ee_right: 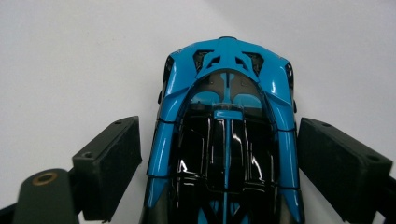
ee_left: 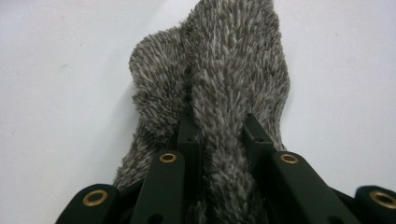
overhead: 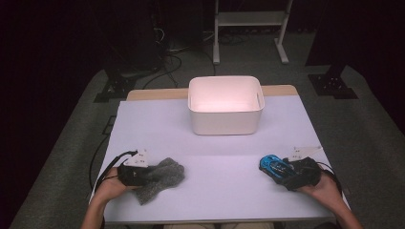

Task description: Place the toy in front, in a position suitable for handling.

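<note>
**Fuzzy cloth and toy car gripped, bin waiting**

Fuzzy grey cloth (overhead: 160, 177) is seen at the near left of the white table (overhead: 215, 157), bunched and lying on the surface. It is pinched by the left gripper (overhead: 143, 172): in the left gripper view a ridge of the pile is squeezed between the two black jaws. At the near right, a blue and black toy car (overhead: 273, 164) lies on the table between the jaws of the right gripper (overhead: 282, 172). In the right gripper view the pads (ee_right: 109, 163) stand just beside the car's flanks, a sliver of gap showing on each side, so the car is judged straddled but not yet clamped. Farther back, mid-table, a white bin (overhead: 225, 106) stands apparently empty. The grasping step is judged in hand; next, closure on the car is called for, then a lift clear of the table towards the bin.
</note>
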